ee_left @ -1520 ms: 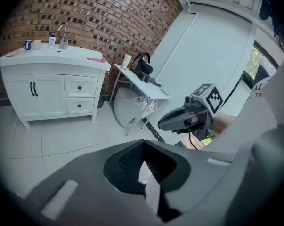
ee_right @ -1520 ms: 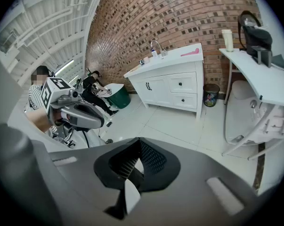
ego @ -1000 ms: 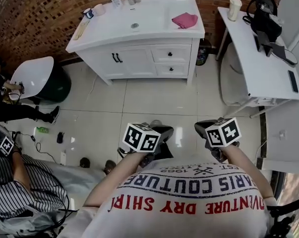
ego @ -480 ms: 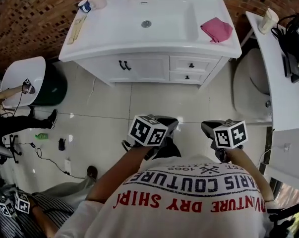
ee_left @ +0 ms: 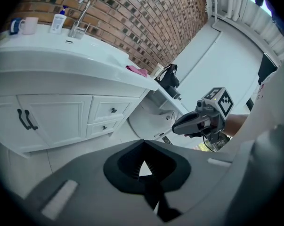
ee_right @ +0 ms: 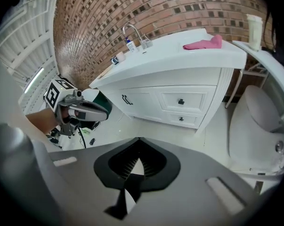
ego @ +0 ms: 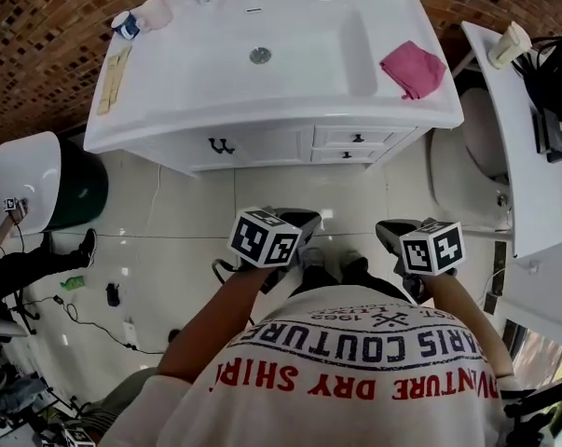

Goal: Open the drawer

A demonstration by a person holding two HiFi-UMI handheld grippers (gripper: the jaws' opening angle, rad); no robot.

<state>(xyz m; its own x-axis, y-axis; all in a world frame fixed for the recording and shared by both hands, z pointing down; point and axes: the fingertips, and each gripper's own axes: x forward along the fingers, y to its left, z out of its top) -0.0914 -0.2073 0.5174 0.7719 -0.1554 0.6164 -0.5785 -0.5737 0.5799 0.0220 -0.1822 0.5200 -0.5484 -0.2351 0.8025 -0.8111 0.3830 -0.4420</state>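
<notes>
White drawer (ee_right: 181, 100), well ahead of left gripper (ee_left: 142, 169), right gripper (ee_right: 132, 167) — jaws together

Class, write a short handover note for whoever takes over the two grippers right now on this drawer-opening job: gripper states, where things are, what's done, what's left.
Left gripper: shut, empty, held over the floor short of the cabinet.
Right gripper: shut, empty, likewise.
Upper drawer and lower drawer: right part of the white cabinet, both closed.
Done: nothing touched yet.
Left: reach a knob, grip it, pull.
</notes>
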